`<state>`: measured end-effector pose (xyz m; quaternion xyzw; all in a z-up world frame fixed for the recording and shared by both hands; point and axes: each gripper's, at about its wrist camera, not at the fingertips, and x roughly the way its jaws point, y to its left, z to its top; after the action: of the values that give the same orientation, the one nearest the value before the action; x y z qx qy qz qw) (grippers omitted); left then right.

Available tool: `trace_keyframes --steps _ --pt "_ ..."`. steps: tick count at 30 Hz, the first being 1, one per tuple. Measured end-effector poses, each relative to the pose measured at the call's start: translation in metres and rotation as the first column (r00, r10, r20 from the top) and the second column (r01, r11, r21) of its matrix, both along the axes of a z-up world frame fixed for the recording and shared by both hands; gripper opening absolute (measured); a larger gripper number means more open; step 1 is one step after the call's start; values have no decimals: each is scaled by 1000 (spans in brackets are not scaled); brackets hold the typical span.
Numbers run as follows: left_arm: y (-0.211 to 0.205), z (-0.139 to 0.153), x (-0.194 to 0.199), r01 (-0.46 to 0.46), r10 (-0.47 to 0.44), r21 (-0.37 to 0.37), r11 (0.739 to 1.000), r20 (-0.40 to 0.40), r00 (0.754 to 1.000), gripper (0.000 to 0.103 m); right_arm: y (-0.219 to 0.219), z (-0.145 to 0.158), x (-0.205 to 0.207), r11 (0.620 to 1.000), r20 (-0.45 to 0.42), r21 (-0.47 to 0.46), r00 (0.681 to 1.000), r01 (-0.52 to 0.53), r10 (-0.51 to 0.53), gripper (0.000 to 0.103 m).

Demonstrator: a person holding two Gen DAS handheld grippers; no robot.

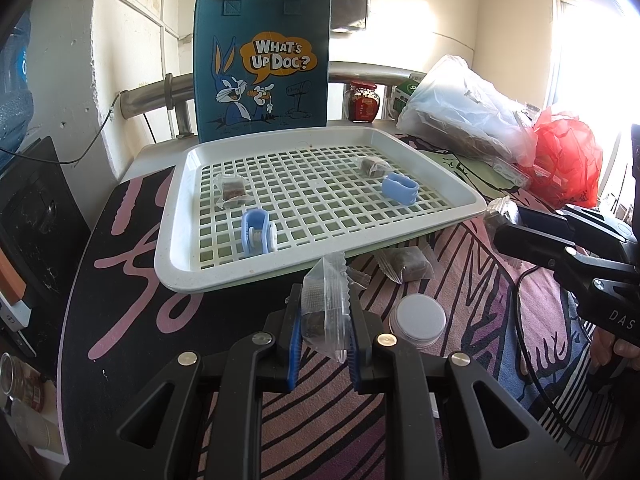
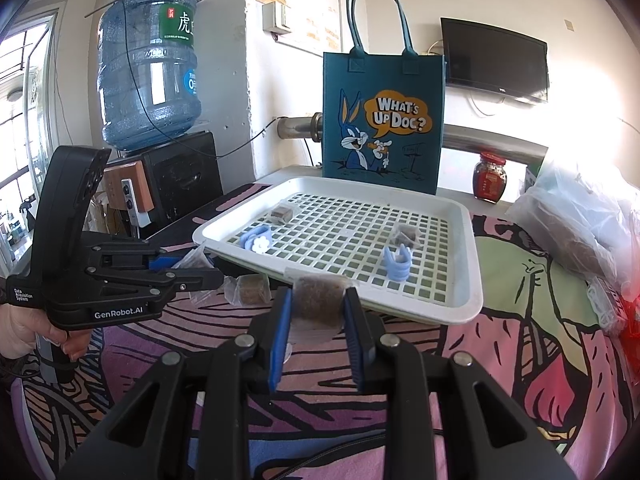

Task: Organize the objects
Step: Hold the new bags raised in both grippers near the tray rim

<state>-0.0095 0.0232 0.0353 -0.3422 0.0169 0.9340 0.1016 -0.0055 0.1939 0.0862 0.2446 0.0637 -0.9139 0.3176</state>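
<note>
My left gripper [image 1: 325, 312] is shut on a clear-wrapped brown snack packet [image 1: 326, 308], just in front of the white grid tray [image 1: 180, 248]. My right gripper [image 2: 318, 304] is shut on another wrapped brown block [image 2: 319, 302] near the tray's front edge [image 2: 460, 312]. In the tray lie two wrapped brown packets [image 1: 232, 191] [image 1: 372, 167] and two light-blue clips [image 1: 258, 233] [image 1: 399, 189]. One more wrapped brown packet [image 1: 412, 266] lies on the cloth before the tray, beside a white round lid [image 1: 418, 318].
A blue cartoon tote bag [image 1: 262, 68] stands behind the tray. A red-lidded jar [image 1: 363, 102], clear plastic bags [image 1: 464, 108] and a red bag [image 1: 568, 156] crowd the right. A water jug [image 2: 148, 68] on a black cabinet stands left. A patterned cloth [image 2: 520, 360] covers the table.
</note>
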Motion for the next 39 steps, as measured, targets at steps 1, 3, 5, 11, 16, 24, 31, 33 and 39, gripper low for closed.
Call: trace_keyframes --steps 1,3,5,11,16,24,31,33,39 --pt "1 0 0 0 0 -1 1000 0 1000 17 0 0 0 1000 0 0 1000 0 0 25" --pt "2 -1 1 0 0 -1 1000 0 1000 17 0 0 0 1000 0 0 1000 0 0 25" --pt "2 -1 1 0 0 0 1000 0 1000 17 0 0 0 1000 0 0 1000 0 0 25" --pt "3 -2 1 0 0 0 1000 1 1000 17 0 0 0 1000 0 0 1000 0 0 25" --pt "3 -2 1 0 0 0 1000 1 1000 17 0 0 0 1000 0 0 1000 0 0 25" --pt "3 -1 1 0 0 0 1000 2 1000 17 0 0 0 1000 0 0 1000 0 0 25" --pt "3 -2 1 0 0 0 1000 2 1000 17 0 0 0 1000 0 0 1000 0 0 25" --pt "3 -2 1 0 0 0 1000 2 1000 17 0 0 0 1000 0 0 1000 1 -1 25" --pt "4 -3 2 1 -1 -1 1000 5 1000 17 0 0 0 1000 0 -1 1000 0 0 25"
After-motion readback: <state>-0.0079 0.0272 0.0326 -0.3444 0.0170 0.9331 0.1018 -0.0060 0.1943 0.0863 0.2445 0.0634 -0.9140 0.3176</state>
